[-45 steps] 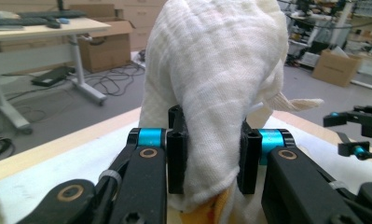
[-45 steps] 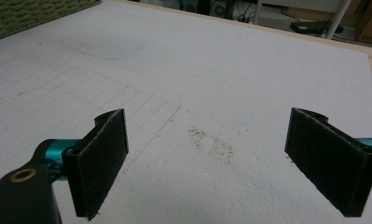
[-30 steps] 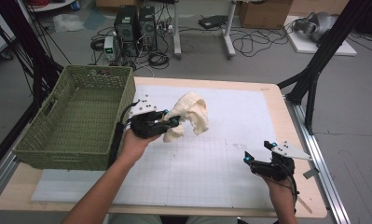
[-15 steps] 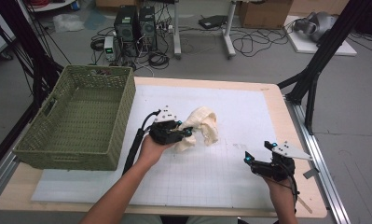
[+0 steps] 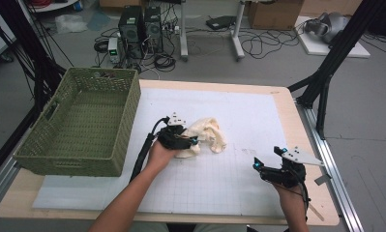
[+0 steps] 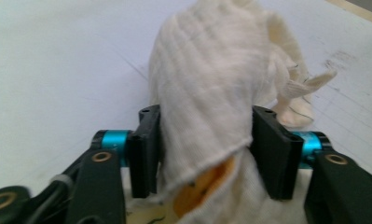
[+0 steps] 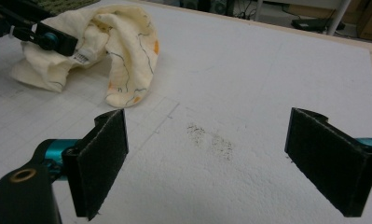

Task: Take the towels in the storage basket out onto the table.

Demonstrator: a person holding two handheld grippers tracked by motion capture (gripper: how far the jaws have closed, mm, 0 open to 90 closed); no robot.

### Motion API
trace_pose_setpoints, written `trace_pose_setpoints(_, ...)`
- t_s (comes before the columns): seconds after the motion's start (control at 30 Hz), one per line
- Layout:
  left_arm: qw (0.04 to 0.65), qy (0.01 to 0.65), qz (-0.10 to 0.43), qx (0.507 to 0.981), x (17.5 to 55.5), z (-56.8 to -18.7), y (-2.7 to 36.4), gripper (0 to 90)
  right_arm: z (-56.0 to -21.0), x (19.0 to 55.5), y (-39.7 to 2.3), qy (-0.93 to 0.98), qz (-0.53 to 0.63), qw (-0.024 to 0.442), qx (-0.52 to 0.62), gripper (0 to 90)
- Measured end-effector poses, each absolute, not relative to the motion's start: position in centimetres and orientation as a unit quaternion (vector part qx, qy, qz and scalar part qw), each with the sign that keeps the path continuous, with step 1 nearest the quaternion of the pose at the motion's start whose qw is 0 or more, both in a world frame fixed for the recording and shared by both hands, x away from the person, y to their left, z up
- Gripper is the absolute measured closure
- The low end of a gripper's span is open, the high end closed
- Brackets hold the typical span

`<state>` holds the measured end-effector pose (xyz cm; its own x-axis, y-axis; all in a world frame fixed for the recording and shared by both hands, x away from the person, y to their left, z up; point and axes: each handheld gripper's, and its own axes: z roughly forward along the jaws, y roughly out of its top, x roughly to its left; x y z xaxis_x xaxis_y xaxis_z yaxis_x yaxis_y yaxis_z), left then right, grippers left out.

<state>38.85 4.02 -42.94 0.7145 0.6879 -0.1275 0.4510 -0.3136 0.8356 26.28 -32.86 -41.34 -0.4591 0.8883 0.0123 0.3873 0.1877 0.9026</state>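
Observation:
A crumpled cream cloth point(image 5: 207, 135) with orange and dark print lies bunched on the white gridded mat point(image 5: 239, 116) near the table's middle. My left gripper point(image 5: 188, 141) rests low at the cloth's left end. In the left gripper view a thick fold of the cloth point(image 6: 207, 88) fills the gap of my left gripper point(image 6: 204, 116); its jaws have just been opening and stand apart beside the fold without squeezing it. My right gripper point(image 5: 265, 158) hovers over the mat at the front right, open wide and empty point(image 7: 207, 154). From there the cloth point(image 7: 123, 42) lies far left.
A green woven basket point(image 5: 132, 96) stands empty at the table's left, close to my left forearm. A faint dark smudge point(image 7: 211, 140) marks the mat ahead of my right gripper. Black frame posts rise at the right; cables and computer cases sit on the floor beyond.
My left hand has come down and toward the table's middle, lowering the cloth from a lifted, hanging bunch onto the mat. The right gripper has kept still.

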Motion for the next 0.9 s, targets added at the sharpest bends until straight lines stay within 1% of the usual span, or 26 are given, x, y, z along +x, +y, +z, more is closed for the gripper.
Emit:
trace_pose_setpoints(0.03, 0.467, 0.356, 0.132, 0.799, 38.9, -42.8, 4.2, 39.1, -41.4, 26.3, -32.9, 0.722, 0.457, 0.274, 0.441, 12.5)
trace_pose_setpoints(0.07, 0.470, 0.358, 0.140, 0.795, 38.8, -42.5, 4.5, 39.1, -41.4, 26.3, -32.9, 0.722, 0.457, 0.274, 0.441, 12.5)
trace_pose_setpoints(0.13, 0.482, 0.363, 0.147, 0.784, 38.7, -41.9, 5.1, 34.9, -41.4, 26.3, -32.8, 0.722, 0.457, 0.273, 0.443, 12.5)
trace_pose_setpoints(0.17, 0.493, 0.364, 0.157, 0.774, 38.5, -41.1, 5.7, 34.4, -41.4, 26.3, -32.8, 0.722, 0.457, 0.274, 0.442, 12.5)
trace_pose_setpoints(0.33, 0.515, 0.364, 0.158, 0.760, 37.8, -40.0, 7.1, 34.3, -41.4, 26.3, -32.8, 0.722, 0.457, 0.273, 0.442, 12.5)
trace_pose_setpoints(0.5, 0.525, 0.346, 0.167, 0.760, 35.9, -40.2, 8.5, 33.0, -41.4, 26.4, -32.7, 0.723, 0.456, 0.273, 0.442, 12.5)
trace_pose_setpoints(0.53, 0.530, 0.345, 0.173, 0.755, 35.6, -40.4, 8.8, 25.6, -41.4, 26.5, -32.6, 0.724, 0.454, 0.272, 0.442, 12.5)
trace_pose_setpoints(0.57, 0.536, 0.344, 0.176, 0.751, 35.3, -40.5, 9.0, 25.6, -41.4, 26.5, -32.6, 0.724, 0.454, 0.272, 0.442, 12.5)
trace_pose_setpoints(0.6, 0.541, 0.346, 0.181, 0.745, 35.0, -40.7, 9.4, 21.6, -41.4, 26.5, -32.5, 0.727, 0.451, 0.274, 0.439, 12.5)
trace_pose_setpoints(0.67, 0.551, 0.345, 0.182, 0.738, 34.3, -41.0, 10.1, 20.5, -41.5, 26.6, -32.4, 0.727, 0.451, 0.273, 0.439, 12.5)
trace_pose_setpoints(0.9, 0.554, 0.338, 0.182, 0.738, 33.6, -41.4, 10.9, 20.6, -41.7, 27.1, -32.1, 0.732, 0.448, 0.270, 0.437, 12.5)
